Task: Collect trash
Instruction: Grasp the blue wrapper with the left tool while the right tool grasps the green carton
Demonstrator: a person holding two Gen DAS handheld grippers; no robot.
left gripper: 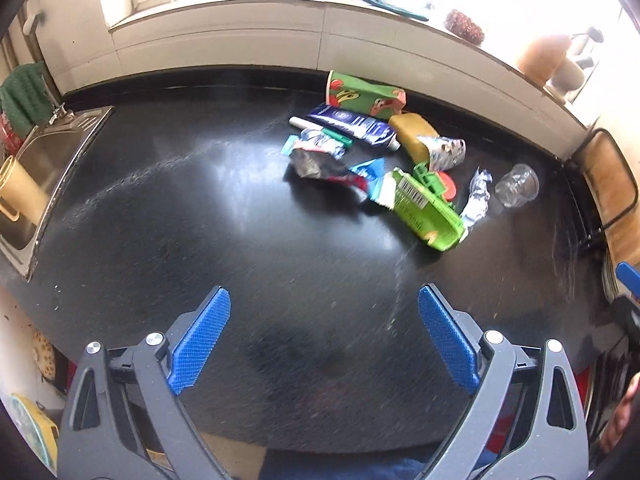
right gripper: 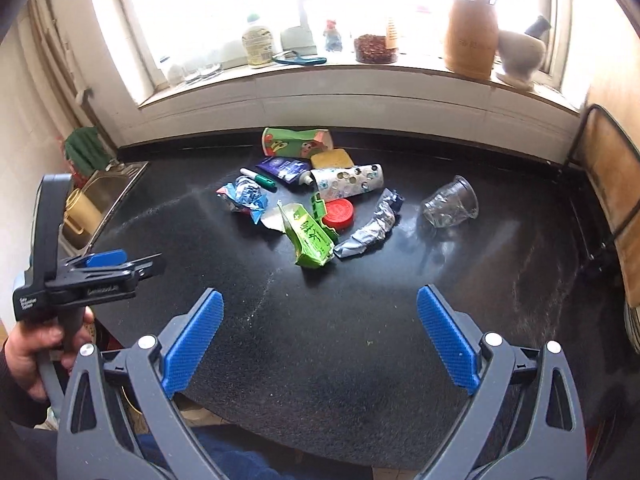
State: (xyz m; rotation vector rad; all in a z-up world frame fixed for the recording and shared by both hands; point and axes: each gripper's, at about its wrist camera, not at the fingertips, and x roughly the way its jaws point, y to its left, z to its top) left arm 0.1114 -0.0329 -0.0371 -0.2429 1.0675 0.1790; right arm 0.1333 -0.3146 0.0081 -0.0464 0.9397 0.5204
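A heap of trash lies on the black counter (left gripper: 200, 220): a green carton (left gripper: 430, 216), a red lid (right gripper: 339, 213), a crumpled foil wrapper (right gripper: 370, 232), a blue tube (left gripper: 352, 124), a green paper cup (left gripper: 360, 94), a patterned cup (right gripper: 352, 180), a crumpled blue wrapper (right gripper: 244, 196), a marker (right gripper: 260, 178) and a clear plastic cup (right gripper: 452, 202). My left gripper (left gripper: 324, 316) is open and empty, well short of the heap. My right gripper (right gripper: 320, 316) is open and empty near the front edge. The left gripper's body also shows in the right wrist view (right gripper: 80, 276).
A steel sink (left gripper: 44, 160) with a yellow mug (left gripper: 20, 192) lies at the left. A yellow sponge (right gripper: 332, 158) sits behind the heap. The windowsill (right gripper: 320, 76) holds a wooden utensil jar (right gripper: 472, 36), a mortar, jars and a bottle. A wooden board (right gripper: 616, 184) leans at the right.
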